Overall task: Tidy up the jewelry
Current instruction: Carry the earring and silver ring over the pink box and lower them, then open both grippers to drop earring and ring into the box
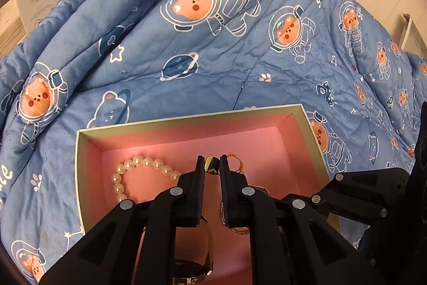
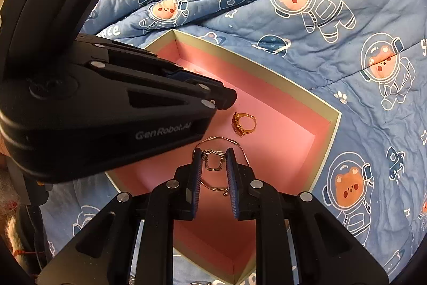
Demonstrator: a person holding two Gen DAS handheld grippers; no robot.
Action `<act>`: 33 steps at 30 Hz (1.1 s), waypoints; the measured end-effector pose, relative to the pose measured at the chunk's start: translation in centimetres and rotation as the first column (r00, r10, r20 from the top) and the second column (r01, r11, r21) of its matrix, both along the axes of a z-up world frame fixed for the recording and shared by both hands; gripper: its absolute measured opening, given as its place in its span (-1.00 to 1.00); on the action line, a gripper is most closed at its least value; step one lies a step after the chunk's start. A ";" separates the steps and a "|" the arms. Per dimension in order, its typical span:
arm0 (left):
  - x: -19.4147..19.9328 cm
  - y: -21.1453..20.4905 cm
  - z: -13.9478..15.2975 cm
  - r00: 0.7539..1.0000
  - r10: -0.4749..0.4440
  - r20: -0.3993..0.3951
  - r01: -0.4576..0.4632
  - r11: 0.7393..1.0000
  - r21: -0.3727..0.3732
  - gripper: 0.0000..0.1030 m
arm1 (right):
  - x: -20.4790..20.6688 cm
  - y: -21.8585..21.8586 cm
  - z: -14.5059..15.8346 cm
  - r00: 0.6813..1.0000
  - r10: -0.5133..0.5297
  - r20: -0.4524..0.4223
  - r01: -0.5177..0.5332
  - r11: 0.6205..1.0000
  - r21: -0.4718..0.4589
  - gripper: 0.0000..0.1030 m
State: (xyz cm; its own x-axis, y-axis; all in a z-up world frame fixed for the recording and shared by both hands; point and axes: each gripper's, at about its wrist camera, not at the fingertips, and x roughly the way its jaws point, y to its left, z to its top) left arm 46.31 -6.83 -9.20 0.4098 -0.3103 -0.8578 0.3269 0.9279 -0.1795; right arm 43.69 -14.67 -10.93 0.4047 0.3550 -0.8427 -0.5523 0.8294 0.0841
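Jewelry box (image 1: 299,122) — left gripper (image 1: 212,164) jaws grasp a gold piece (image 1: 212,164), right gripper (image 2: 213,158) jaws a silver ring (image 2: 213,154).

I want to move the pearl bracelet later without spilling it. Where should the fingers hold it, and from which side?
Grip one bead on the top arc of the pearl bracelet, coming from above. It lies flat on the pink floor of the box, near the left wall, so a side approach would likely hit that wall. Its lower part is hidden.

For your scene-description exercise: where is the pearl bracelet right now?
In the left wrist view, the pearl bracelet lies on the floor of the pink-lined box, in its left part, just left of the left gripper.
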 end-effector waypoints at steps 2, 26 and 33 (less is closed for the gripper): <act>0.1 -0.3 -0.3 1.000 -0.001 -0.005 0.001 1.000 0.012 -0.79 | 0.3 0.3 -0.1 1.000 0.005 -0.008 -0.005 1.000 0.006 -0.63; -0.6 1.5 1.5 0.997 0.066 0.040 -0.062 0.994 -0.085 0.02 | -0.9 1.2 0.9 0.998 0.012 0.061 -0.014 0.999 0.030 0.02; -4.5 4.5 4.2 0.986 0.110 0.126 -0.090 0.983 -0.160 0.57 | -4.6 -1.5 2.9 0.990 -0.050 0.134 0.035 0.993 0.112 0.02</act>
State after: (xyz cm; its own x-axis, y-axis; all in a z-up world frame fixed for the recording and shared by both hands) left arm 41.82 -2.38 -5.05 0.5532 -0.3855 -0.7385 0.2646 0.9219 -0.2830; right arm 39.09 -16.16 -8.06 0.5298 0.4217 -0.7359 -0.5290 0.8425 0.1019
